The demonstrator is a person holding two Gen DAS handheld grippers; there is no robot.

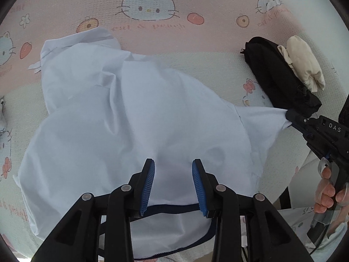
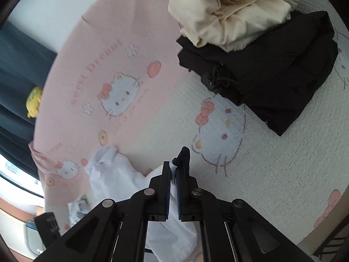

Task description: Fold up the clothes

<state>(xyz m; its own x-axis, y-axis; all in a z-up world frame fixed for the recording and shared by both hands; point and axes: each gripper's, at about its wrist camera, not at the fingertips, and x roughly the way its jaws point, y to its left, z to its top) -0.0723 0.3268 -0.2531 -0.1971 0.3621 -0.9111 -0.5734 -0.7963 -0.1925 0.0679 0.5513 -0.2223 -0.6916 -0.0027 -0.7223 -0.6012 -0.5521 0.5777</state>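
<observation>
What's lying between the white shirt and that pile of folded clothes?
Only bare cartoon-cat bedsheet separates the white shirt from the folded pile, shown in the right wrist view.

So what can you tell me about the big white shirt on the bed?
The white shirt looks like thin, smooth cloth, wrinkled and bunched rather than flat. It has a dark trim along its near edge. It lies spread over the cartoon-cat bedcover. The right gripper is shut on one corner, pulling it to a point near the folded black clothes. The left gripper is open above the shirt's near part.
</observation>
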